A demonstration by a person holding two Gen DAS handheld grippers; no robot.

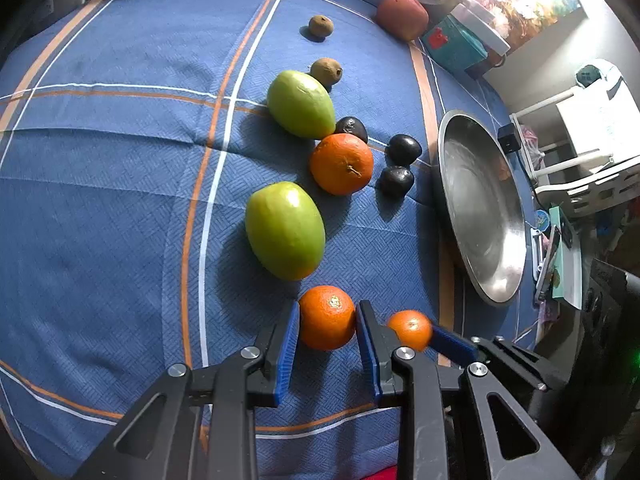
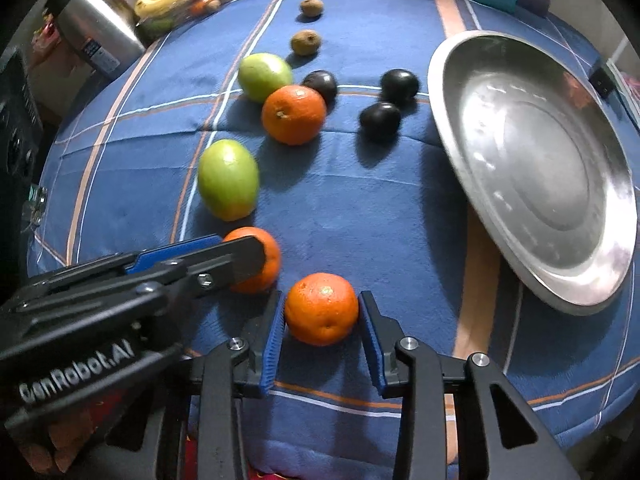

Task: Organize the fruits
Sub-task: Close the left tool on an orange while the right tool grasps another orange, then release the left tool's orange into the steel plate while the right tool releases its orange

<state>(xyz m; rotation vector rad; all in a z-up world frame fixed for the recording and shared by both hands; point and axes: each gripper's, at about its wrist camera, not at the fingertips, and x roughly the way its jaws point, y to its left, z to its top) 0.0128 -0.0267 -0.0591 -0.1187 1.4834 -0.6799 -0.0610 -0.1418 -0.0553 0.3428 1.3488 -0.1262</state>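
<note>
Two oranges gripped, steel plate (image 2: 532, 176) bare: sorting barely begun.

Left gripper (image 1: 327, 322) clamps one orange (image 1: 327, 316), right gripper (image 2: 322, 312) another orange (image 2: 321, 309), both near the tablecloth's (image 2: 360, 216) front edge; green fruits, third orange (image 2: 293, 114), dark plums and kiwis lie mid-cloth.

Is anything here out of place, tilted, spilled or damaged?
Nothing is spilled or visibly damaged. Only the steel dish stands out: it holds no fruit, and near its rim the tablecloth looks shadowed, so it may sit tilted. I cannot tell for sure.
</note>
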